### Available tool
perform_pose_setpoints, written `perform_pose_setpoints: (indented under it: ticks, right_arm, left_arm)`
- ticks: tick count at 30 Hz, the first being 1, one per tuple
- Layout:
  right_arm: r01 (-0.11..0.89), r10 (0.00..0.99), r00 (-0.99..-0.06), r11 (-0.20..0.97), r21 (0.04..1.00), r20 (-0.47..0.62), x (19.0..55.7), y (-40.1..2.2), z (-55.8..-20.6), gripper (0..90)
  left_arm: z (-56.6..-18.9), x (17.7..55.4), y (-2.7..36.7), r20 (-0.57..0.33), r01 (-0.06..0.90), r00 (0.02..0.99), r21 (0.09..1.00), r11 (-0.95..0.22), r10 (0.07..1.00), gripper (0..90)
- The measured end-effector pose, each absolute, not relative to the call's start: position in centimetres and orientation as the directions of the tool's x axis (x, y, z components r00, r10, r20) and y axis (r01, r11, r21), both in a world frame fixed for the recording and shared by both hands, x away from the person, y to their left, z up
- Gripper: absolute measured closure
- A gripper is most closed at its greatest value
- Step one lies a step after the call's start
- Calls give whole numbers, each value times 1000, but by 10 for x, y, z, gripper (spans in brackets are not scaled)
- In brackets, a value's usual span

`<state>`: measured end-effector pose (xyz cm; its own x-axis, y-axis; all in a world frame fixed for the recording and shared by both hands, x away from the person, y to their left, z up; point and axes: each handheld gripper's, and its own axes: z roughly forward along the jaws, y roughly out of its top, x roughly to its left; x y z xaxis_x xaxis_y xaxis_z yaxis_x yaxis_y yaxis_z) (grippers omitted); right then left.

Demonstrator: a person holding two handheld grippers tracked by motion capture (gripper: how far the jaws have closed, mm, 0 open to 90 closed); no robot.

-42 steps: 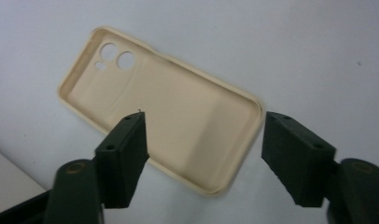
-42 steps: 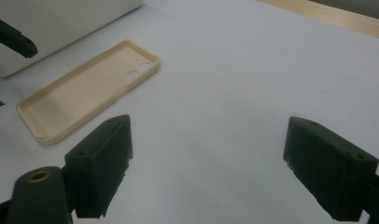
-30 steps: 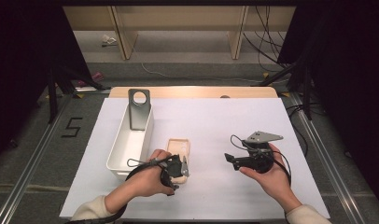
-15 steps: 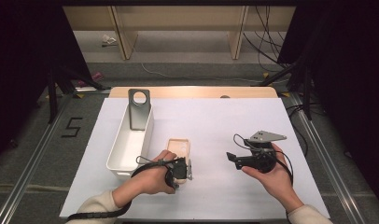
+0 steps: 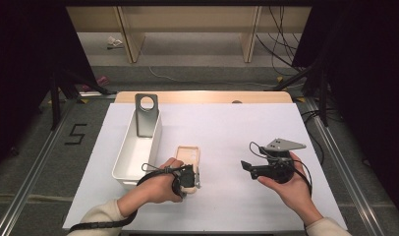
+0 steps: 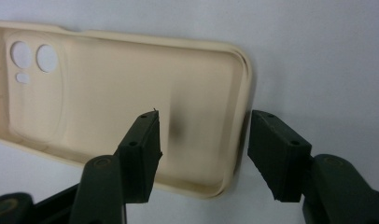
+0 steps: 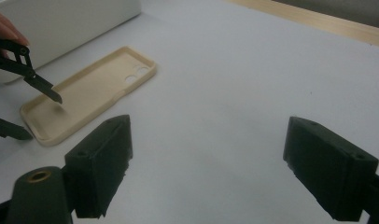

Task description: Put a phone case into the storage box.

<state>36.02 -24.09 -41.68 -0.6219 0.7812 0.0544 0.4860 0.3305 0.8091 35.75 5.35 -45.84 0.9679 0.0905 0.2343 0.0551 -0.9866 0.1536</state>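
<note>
Left gripper (image 6: 201, 154): jaws have just been closing, straddling the case's (image 6: 131, 98) end wall, pads not yet pressing.
Right gripper (image 7: 206, 172): wide open, empty.
Case: on the mat (image 5: 227, 132), just beside the bin (image 5: 138, 152).
High view: a bracket (image 5: 146, 115) stands in the bin.

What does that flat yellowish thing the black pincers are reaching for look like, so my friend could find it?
Start at the white table sheet and find the tall white bin on its left side. Just to the bin's right lies the phone case, under the left hand-held gripper. It is cream-coloured, shallow and open side up, with round camera holes at one end.
</note>
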Motion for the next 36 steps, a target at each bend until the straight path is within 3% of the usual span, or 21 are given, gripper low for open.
perform_pose_setpoints:
  ticks: [14, 36]
  right_arm:
    - [490, 783, -620, 329, 807, 57, 359, -243, -417, 165]
    - [494, 780, -623, 336, 802, 57, 359, -241, -418, 165]
  left_arm:
    - [-458, 361, 50, 205, 22, 977, 138, -990, 50, 514]
    - [-458, 357, 50, 167, -66, 985, 120, -991, -45, 737]
